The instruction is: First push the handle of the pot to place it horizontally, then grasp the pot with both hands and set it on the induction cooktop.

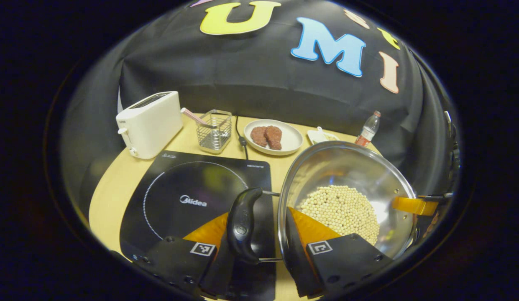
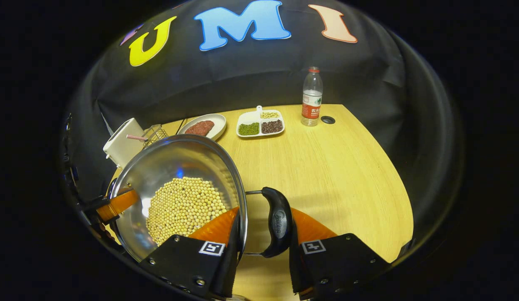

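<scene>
Left gripper view: the left gripper [image 1: 259,234] straddles the pot [image 1: 347,200]'s handle [image 1: 242,225], fingers not visibly pressing; the cooktop [image 1: 192,196] lies left. Right gripper view: the right gripper [image 2: 263,228] straddles the other handle [image 2: 278,221] likewise, over the counter [image 2: 326,167].

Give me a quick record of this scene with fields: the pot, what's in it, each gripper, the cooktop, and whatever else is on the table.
pot: steel pot held between both grippers, partly over the cooktop's right edge
contents: pale round beans
left gripper: fingers straddle the pot's black side handle and rim
right gripper: fingers straddle the opposite handle and rim
induction cooktop: black, bare
table: toaster, wire basket, plate of meat, divided dish, water bottle
</scene>
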